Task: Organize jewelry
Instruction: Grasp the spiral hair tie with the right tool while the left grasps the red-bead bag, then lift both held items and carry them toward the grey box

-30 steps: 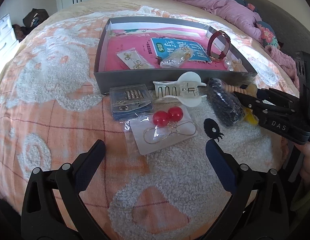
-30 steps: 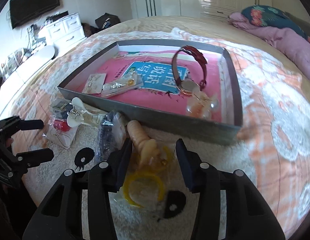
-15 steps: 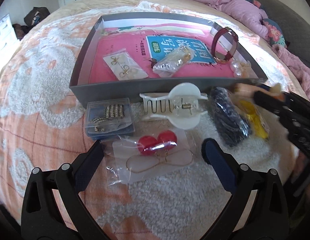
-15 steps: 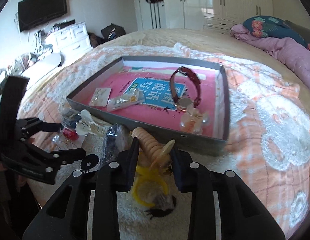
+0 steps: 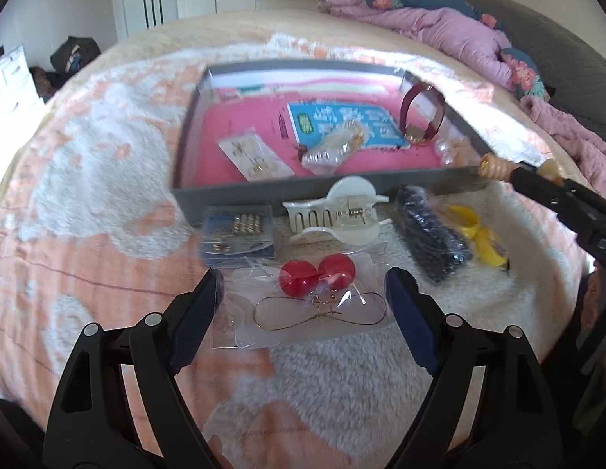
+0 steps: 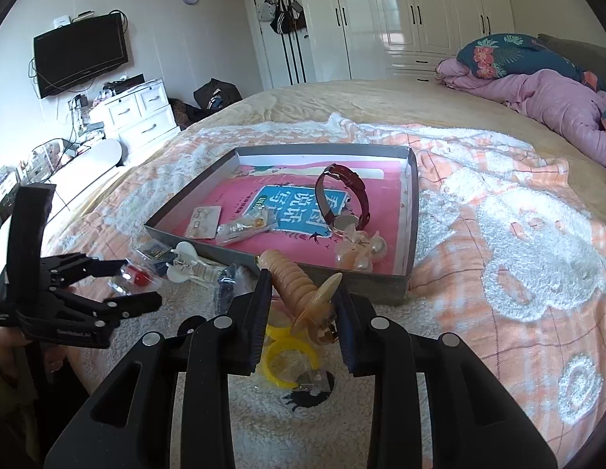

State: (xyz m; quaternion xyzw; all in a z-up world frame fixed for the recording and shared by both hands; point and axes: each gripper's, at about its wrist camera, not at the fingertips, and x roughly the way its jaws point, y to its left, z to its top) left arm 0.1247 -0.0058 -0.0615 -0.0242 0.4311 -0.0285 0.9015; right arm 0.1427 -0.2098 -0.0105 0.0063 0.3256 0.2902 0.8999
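Two grippers: both work over a bed [image 6: 518, 258] spread with a peach-and-white blanket, jewelry scattered at its near edge.
Right gripper [image 6: 301, 314]: jaws closed on a ribbed, peach-coloured hair clip [image 6: 299, 289], held tilted just above the blanket, near the grey tray's [image 6: 412, 203] near wall.
Left gripper [image 5: 303, 297]: jaws spread wide and gripping nothing, one finger on each side of a clear bag of red ball earrings [image 5: 316, 273] with gold wire hoops.
Tray contents: a dark red watch [image 6: 344, 199] stands on edge on a pink booklet [image 6: 232, 203]; a card of small earrings [image 5: 254, 156] lies at the left, a clear packet [image 5: 336, 148] at the middle, pearl pieces [image 6: 359, 250] in the near right corner.
Blanket, in front of the tray: from left to right, a small blue box of beads [image 5: 238, 236], a white claw clip [image 5: 338, 217], a dark item in a plastic sleeve [image 5: 430, 236] and yellow rings [image 5: 475, 234].
Below the right gripper: a yellow ring [image 6: 289, 359] lies on the blanket in clear wrap.
Focus: the left wrist view is slightly blurred.
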